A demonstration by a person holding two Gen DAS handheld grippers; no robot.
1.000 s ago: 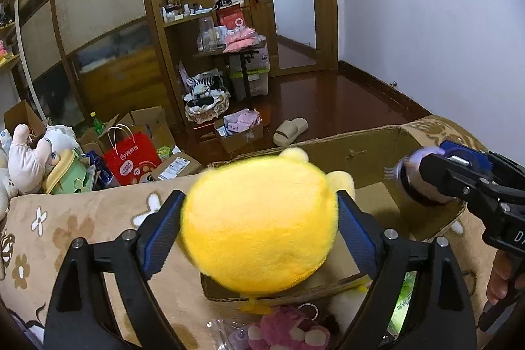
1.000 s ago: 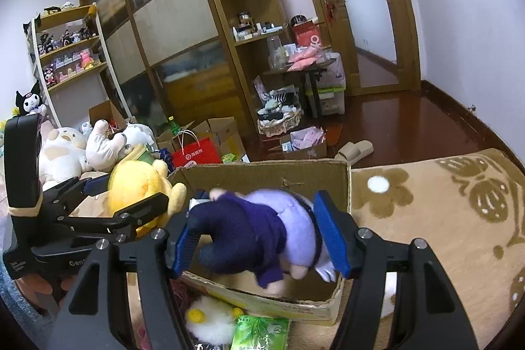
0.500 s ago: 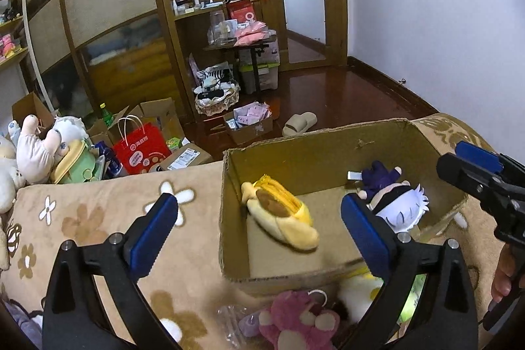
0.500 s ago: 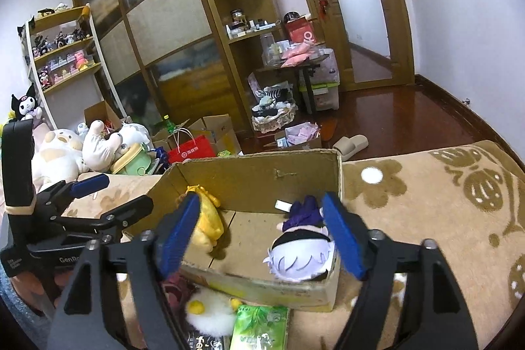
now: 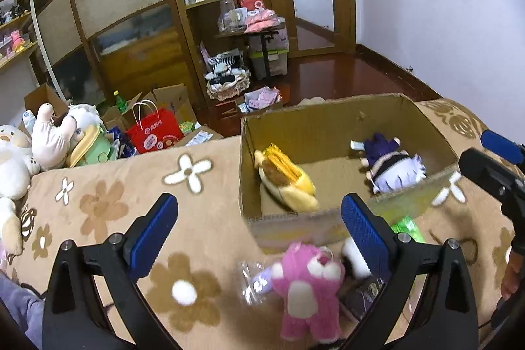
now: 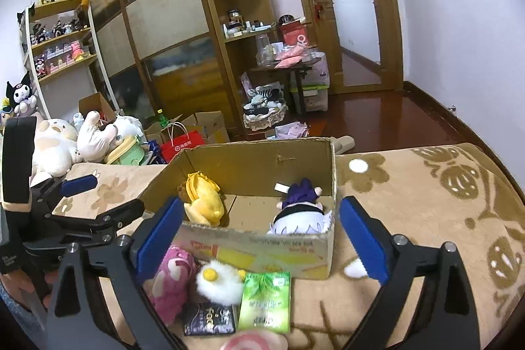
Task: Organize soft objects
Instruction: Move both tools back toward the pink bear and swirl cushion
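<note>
Both plushes now released into box, left gripper and right gripper spread, empty

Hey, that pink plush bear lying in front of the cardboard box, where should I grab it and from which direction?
Grip the pink plush bear across its soft torso, coming down from above with the open left gripper. It lies face-up on the blanket, and its torso looks like the widest, squashiest part.

A flower-patterned blanket carries a cardboard box; a pink plush, egg plush and green packet lie against its near side.
</note>
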